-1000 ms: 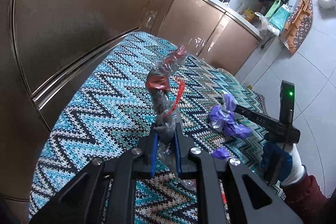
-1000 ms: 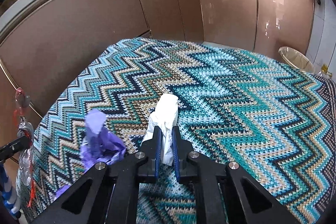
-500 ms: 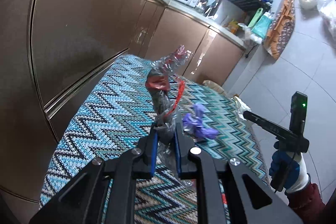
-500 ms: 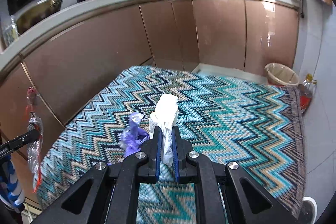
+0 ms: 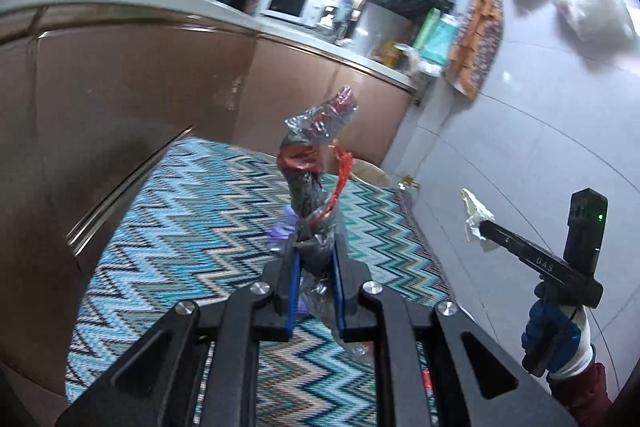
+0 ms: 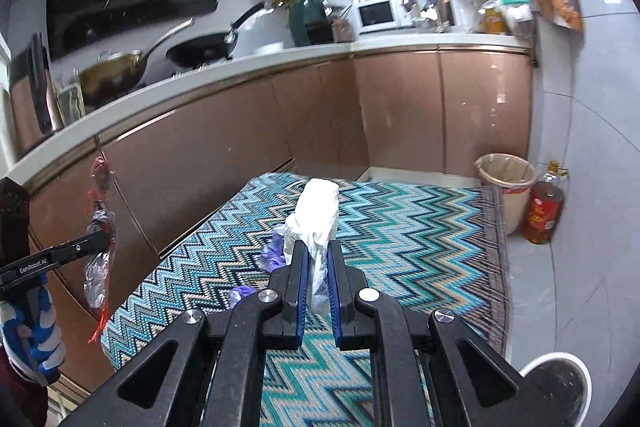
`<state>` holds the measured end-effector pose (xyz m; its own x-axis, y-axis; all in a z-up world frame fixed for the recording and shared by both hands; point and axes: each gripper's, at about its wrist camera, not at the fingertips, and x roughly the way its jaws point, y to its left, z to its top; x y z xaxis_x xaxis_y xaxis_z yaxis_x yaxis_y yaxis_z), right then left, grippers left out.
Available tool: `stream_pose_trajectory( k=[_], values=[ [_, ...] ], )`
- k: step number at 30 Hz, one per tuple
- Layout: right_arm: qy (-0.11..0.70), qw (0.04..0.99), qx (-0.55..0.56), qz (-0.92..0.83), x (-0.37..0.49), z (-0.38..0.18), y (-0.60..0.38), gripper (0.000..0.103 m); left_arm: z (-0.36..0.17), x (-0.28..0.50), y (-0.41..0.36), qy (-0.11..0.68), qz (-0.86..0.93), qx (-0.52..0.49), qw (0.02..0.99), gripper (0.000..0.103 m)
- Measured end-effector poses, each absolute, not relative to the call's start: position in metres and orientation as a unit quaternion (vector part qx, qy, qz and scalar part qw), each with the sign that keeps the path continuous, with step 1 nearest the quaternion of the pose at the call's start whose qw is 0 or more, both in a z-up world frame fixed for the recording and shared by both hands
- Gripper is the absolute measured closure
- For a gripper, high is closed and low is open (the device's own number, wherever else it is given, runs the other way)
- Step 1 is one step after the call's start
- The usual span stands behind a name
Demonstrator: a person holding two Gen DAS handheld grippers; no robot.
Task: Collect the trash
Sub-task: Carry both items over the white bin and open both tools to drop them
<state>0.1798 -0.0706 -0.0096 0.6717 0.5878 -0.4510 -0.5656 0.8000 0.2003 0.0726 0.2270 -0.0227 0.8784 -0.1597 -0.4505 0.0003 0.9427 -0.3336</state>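
The left tongs [image 5: 315,259] were raised well above the zigzag rug [image 5: 200,227], pointing toward the cabinet corner, their blue pads clamped on a crumpled clear plastic wrapper [image 5: 316,167] with red print and a red strip, which stood upright out of them. The right tongs [image 6: 318,263] were likewise held high and level over the rug [image 6: 420,247], clamped on a white crumpled tissue [image 6: 316,215] that rose above the pads. In the left view the right tongs [image 5: 486,229] reached in from the right, held by a gloved hand [image 5: 554,339] in blue and white.

Compared with a second earlier, both tongs had risen: the rug looked smaller and farther below, and the countertop, pans and microwave [image 6: 379,14] had come into sight. The purple scraps [image 6: 276,251] had stayed on the rug, now mostly hidden behind the held trash. The lined waste bin [image 6: 506,183] stood at the rug's far corner beside a bottle of oil [image 6: 544,207].

"DAS" could be read on the right tongs' bar in the left view, and "GenRobot.AI" on the left tongs' [image 6: 100,239] bar in the right view.
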Motion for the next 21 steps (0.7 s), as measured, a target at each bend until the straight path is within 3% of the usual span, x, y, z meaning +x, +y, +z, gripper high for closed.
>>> stream_pose_trajectory(
  k=[11,21],
  values=[
    [0.24,0.95,0.056,0.189,0.148,-0.024,-0.214,0.094,-0.01,0.136,0.073,0.299,-0.178,-0.098,0.932,0.09],
    [0.296,0.947,0.102,0.075,0.152,-0.08,-0.324,0.092,-0.048,0.221,-0.103,0.376,-0.278,-0.019,0.884,0.09]
  ],
)
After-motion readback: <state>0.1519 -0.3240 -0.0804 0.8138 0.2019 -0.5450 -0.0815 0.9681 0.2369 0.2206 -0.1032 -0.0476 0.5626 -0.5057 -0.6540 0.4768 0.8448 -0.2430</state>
